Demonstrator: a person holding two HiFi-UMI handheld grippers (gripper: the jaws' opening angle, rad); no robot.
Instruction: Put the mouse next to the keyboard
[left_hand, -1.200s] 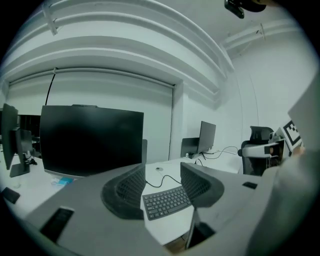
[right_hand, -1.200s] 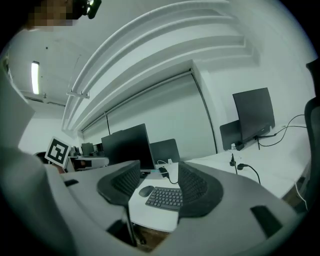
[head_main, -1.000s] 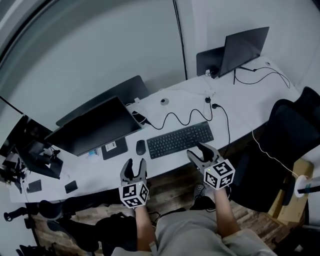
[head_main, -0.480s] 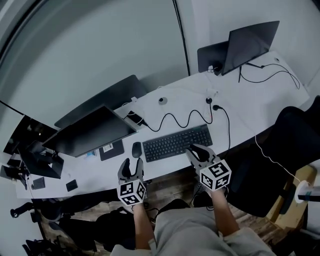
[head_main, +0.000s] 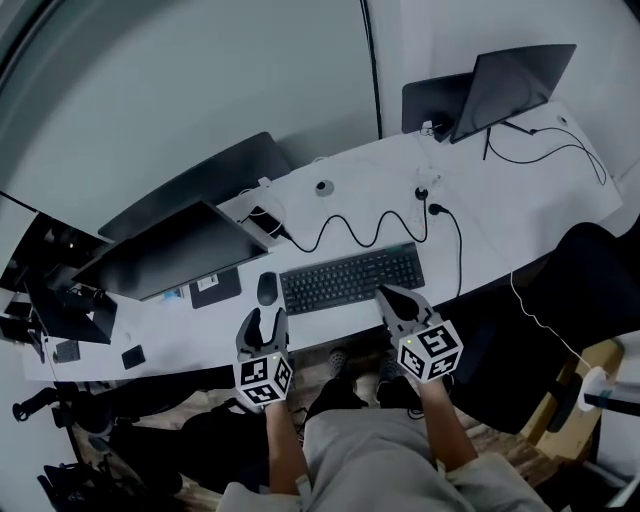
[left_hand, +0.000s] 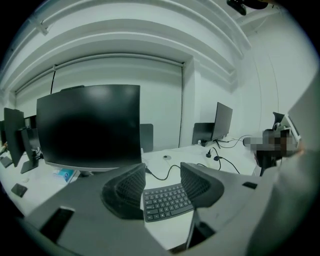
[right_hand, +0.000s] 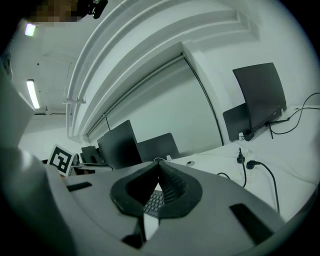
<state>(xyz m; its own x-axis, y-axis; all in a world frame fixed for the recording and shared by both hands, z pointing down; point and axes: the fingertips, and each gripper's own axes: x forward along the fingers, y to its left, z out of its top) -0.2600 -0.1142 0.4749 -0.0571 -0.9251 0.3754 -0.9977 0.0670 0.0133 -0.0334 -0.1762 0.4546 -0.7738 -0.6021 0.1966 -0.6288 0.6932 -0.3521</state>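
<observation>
A dark mouse (head_main: 267, 288) lies on the white desk (head_main: 480, 225), just left of the black keyboard (head_main: 350, 278) and a small gap from it. My left gripper (head_main: 265, 322) hovers at the desk's front edge just below the mouse, open and empty. In the left gripper view the keyboard (left_hand: 167, 200) shows between the spread jaws of my left gripper (left_hand: 161, 185), and the mouse is hidden. My right gripper (head_main: 390, 295) sits over the keyboard's lower right corner. Its jaws have just been closing and now meet with nothing between them, as the right gripper view shows my right gripper (right_hand: 159, 167).
A large monitor (head_main: 170, 250) stands left of the keyboard, with a second dark screen behind it. A wavy cable (head_main: 370, 228) and plugs lie behind the keyboard. An open laptop (head_main: 510, 75) sits at the far right. A black chair (head_main: 590, 270) stands right of the desk.
The right gripper's jaws went from wide apart to closed, with nothing in them. Both grippers stay at the desk's front edge, and the left one keeps its jaws apart.
</observation>
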